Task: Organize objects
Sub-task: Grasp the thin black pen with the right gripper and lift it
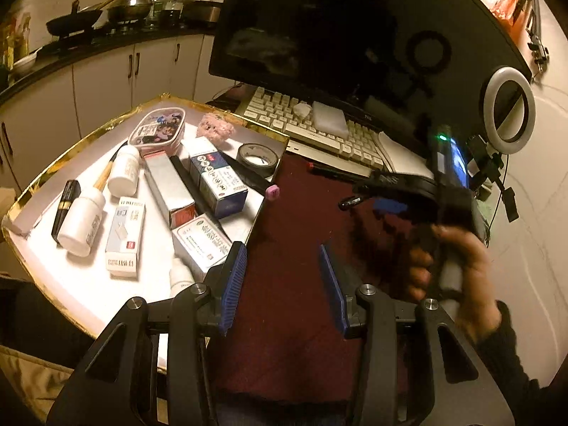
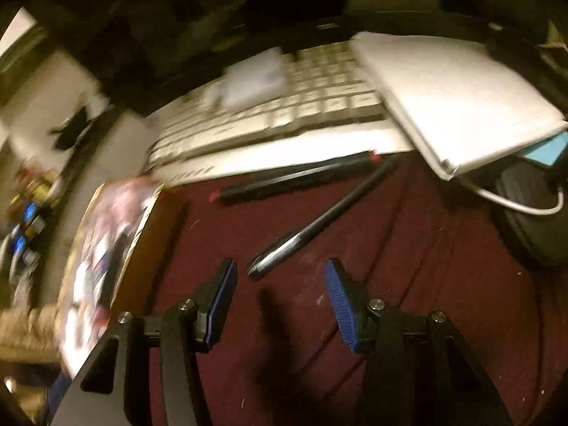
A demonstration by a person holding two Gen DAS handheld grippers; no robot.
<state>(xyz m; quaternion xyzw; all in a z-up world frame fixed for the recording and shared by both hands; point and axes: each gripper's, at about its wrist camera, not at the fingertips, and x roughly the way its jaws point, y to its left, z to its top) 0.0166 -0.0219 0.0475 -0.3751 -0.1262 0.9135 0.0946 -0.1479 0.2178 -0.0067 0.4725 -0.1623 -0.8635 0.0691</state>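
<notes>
The pen (image 2: pixel 312 229), slim and black with a glossy silver end, lies slantwise on the dark red cloth (image 2: pixel 408 284), just ahead of the right gripper (image 2: pixel 280 273), whose blue ribbed pads stand apart with nothing between them. Beyond the pen, a longer black stick with red tips (image 2: pixel 298 177) lies along the front edge of the cream keyboard (image 2: pixel 301 106), which carries a white block (image 1: pixel 328 115) on its keys and is partly covered at one end by a flat white pad (image 2: pixel 458 96).

The left gripper (image 1: pixel 284 266) also stands open and empty, over the cloth at the edge of the gold-rimmed white tray (image 1: pixel 85 142). The tray is crowded: two white plastic bottles (image 1: pixel 122 170), a pale blue carton (image 1: pixel 124 238), a long grey box (image 1: pixel 168 184), a blue-and-white box (image 1: pixel 216 181), a green-printed box (image 1: pixel 200 245), a black and gold tube (image 1: pixel 65 206), a roll of black tape (image 1: pixel 257 158), a pink fuzzy lump (image 1: pixel 216 129) and a rounded picture tin (image 1: pixel 158 129). A hand (image 1: pixel 458 248) holds the right gripper's handle beside a ring light (image 1: pixel 507 110), below a dark monitor (image 1: pixel 337 28).
</notes>
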